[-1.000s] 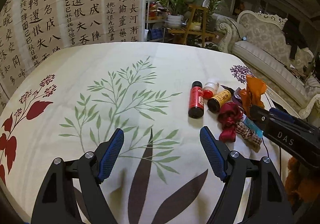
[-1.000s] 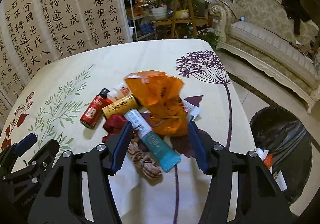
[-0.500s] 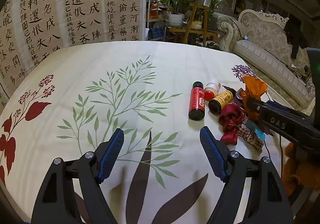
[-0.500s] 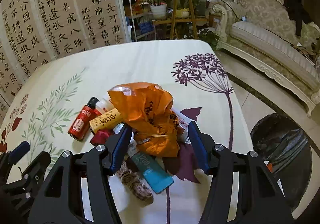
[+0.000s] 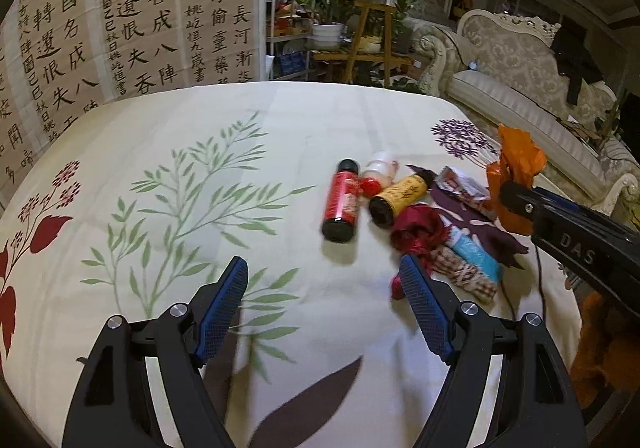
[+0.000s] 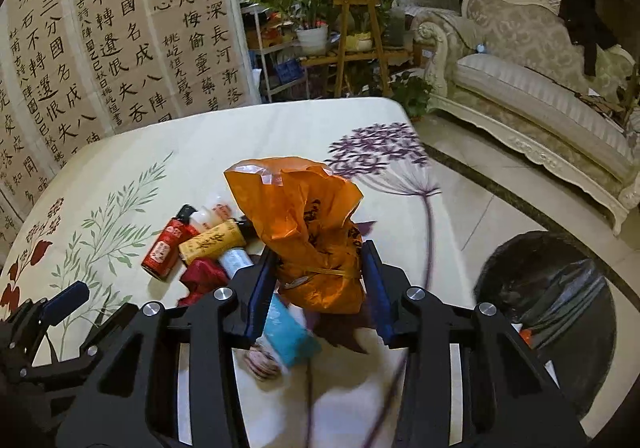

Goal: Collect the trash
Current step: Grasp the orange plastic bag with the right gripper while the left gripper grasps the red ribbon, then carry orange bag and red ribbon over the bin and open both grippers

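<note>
My right gripper [image 6: 318,288] has a crumpled orange plastic bag [image 6: 304,240] between its blue pads. The jaws are closing, both pads press its sides, and it hangs just above the table. The same bag [image 5: 518,164] shows at the right of the left wrist view. Under and left of it lie a red bottle [image 5: 340,204], a yellow bottle [image 5: 396,196], a small white bottle [image 5: 380,170], a red cloth [image 5: 416,234], a teal tube [image 5: 476,252] and a checked cloth [image 5: 464,278]. My left gripper [image 5: 324,304] hovers open over the tablecloth, left of the pile, holding nothing.
The table [image 5: 200,136] carries a cream cloth with leaf prints. A black-lined bin [image 6: 548,296] stands on the floor right of the table. A pale sofa [image 6: 540,88] lies beyond it. A calligraphy screen [image 6: 120,28] and plants [image 6: 312,0] stand behind.
The right jaws have narrowed around the orange bag and lifted it off the pile, uncovering the teal tube. The left gripper slid slightly toward the pile, still open.
</note>
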{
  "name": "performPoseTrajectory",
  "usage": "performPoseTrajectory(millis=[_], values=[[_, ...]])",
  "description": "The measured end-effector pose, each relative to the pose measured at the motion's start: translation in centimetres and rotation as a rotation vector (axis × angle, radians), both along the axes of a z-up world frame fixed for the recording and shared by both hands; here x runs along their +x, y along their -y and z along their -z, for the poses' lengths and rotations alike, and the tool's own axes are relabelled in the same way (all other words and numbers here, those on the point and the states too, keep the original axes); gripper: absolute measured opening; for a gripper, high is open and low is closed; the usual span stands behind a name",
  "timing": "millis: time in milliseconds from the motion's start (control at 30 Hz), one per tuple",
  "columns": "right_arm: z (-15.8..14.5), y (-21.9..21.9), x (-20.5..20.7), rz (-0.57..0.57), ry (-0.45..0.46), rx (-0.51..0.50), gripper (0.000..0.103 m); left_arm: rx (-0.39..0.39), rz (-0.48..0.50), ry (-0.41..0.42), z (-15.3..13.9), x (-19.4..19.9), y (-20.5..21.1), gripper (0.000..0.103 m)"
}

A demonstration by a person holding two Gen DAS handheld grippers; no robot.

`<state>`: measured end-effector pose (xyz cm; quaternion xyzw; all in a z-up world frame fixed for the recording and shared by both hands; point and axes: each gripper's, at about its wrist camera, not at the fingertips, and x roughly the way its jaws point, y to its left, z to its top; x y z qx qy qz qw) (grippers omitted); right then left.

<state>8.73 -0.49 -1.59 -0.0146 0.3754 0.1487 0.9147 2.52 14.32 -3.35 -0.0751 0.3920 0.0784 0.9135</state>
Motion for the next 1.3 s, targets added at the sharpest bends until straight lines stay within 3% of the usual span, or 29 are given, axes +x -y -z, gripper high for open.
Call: performPoseTrajectory(millis=[267,400,600,667,867,1300], values=[[0.5,4.4,-0.4,0.072,-0.015,0.011,0.041,-0.013,0.049,-0.030,0.7,1.5,2.0,0.076],[1.0,5.9,-0.6,0.096,-0.025,0.024,0.041,-0.015,0.069,-0.046,1.1,2.1,2.7,0.069],[1.4,6.9,-0.4,0.101,-0.034,0.041,0.041,-0.027,0.093,-0.083,1.9,2.7,3.1,0.046],[1.5,7.0,-0.5,0.101,-0.035,0.046,0.041,-0.030,0.114,-0.080,2.0,2.7,3.3,0.027],[1.4,7.4,-0.9,0.101,-0.031,0.053,0.041,-0.029,0.126,-0.060,1.7,2.1,3.7,0.022],[0.9,10.8,-3.5,0.173,-0.002,0.020,0.041,-0.048,0.170,0.045,-1.3,-0.5,6.5,0.021]])
